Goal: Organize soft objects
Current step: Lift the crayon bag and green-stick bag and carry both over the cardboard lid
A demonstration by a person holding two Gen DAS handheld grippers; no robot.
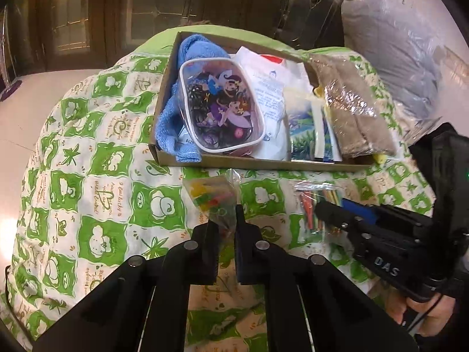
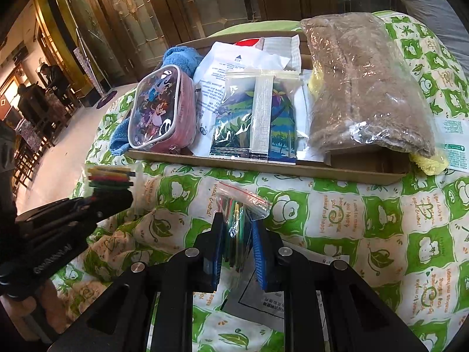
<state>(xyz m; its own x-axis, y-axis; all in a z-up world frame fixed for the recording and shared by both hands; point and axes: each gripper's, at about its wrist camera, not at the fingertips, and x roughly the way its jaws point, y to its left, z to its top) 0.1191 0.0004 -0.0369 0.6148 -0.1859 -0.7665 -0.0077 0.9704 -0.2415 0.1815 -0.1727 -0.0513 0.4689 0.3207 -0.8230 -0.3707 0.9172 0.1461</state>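
The left gripper (image 1: 225,220) is seen clenched on a small clear bag of coloured pieces (image 1: 213,196), the lower end of the bag being pinched between its two black fingers and the rest standing up just ahead of the tips, above the green-and-white quilt (image 1: 96,158). The right gripper (image 2: 236,234) is closed on a small zip bag of coloured sticks (image 2: 239,211), which is pressed between its blue-padded fingers, the red-striped seal of the bag projecting just beyond the tips. From the left wrist view the right gripper is seen to the right and close by, held in a hand (image 1: 425,311); from the right wrist view the left gripper is seen to the left, with its bag at its tip. Directly ahead of both grippers, a shallow cardboard box (image 1: 263,162) is laid on the quilt. Inside it, a blue towel (image 1: 173,117) and a clear cartoon-printed pouch (image 1: 222,105) are placed at the left end, white packets (image 1: 269,88) and a printed plastic pack (image 2: 255,123) in the middle, and a plastic-wrapped brown plush bundle (image 2: 366,88) at the right end, partly overhanging the box wall.
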